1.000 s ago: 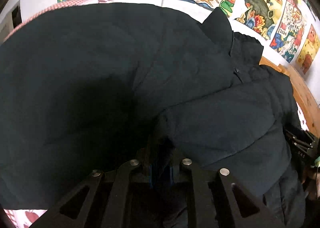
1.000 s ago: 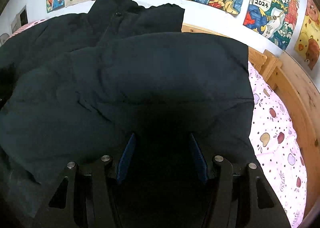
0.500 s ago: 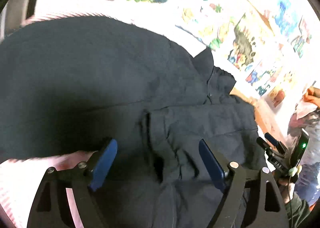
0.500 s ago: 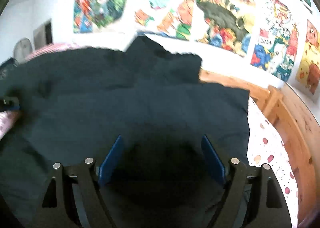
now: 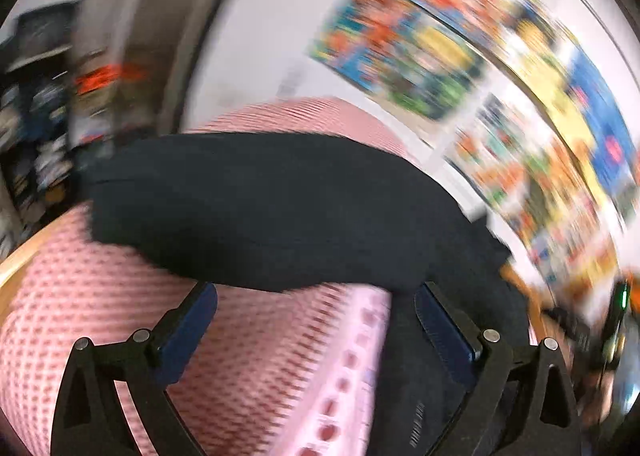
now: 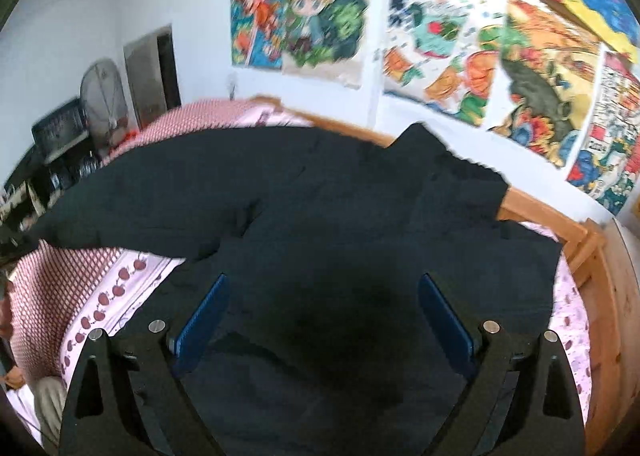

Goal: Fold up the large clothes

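Both grippers, left gripper (image 5: 316, 316) and right gripper (image 6: 322, 308), have just been opening; jaws wide, nothing between them. Large black padded jacket (image 6: 320, 216) lies on pink patterned bedsheet (image 6: 100, 288), one side folded over; further folds likely remain.

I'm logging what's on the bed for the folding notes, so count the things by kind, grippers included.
Black jacket: 1
Pink bedcover: 1
Wooden bed frame: 1
Grippers, both open and empty, jaws just opened: 2, left gripper, right gripper
Total: 5
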A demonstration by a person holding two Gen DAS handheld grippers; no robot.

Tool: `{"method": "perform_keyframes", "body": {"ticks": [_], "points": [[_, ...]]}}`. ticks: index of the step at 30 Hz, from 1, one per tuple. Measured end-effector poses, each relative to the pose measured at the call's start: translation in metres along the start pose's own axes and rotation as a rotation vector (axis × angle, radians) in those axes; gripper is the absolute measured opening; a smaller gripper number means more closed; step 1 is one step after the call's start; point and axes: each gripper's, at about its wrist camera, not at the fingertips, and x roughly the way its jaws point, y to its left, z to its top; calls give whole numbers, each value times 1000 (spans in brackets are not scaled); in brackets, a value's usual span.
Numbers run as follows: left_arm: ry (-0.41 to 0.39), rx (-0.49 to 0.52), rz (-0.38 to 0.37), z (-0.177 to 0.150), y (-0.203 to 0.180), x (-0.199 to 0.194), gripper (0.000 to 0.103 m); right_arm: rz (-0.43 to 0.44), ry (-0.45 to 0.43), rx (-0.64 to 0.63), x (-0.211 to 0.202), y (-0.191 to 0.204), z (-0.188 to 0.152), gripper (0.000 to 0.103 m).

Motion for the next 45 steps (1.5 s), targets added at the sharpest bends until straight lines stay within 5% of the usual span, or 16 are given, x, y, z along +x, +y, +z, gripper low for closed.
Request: {"method": "perform_keyframes", "body": {"ticks": [3,9,11,13,15,19,22,32,39,45], "points": [[-31,-148,99,6,27,4,98,9,19,-16,31,26,2,92],[12,-400,46,5,66,36,94,-35,45,-38,100,55,0,92],[-10,-398,63,6,66,44,83,-63,46,-10,113,53,1,92],[-16,-376,98,8,65,52,56,-90,59,23,128,44,1,92],[-25,-359,130,8,66,54,44,-111,80,25,145,42,1,92],[-79,-267,171,10,56,48,16,-125,119,-11,171,43,-5,92],[-122,-189,186,14,40,39,8,-136,109,-54,178,51,-9,95],[-333,138,117,39,-48,-32,7,-62,73,-17,141,36,-7,95],[-456,419,29,34,-146,-77,7,-87,-55,13,78,-17,-2,95],[-503,613,-128,2,-235,-94,7,-132,-145,141,35,-92,-9,95]]}}
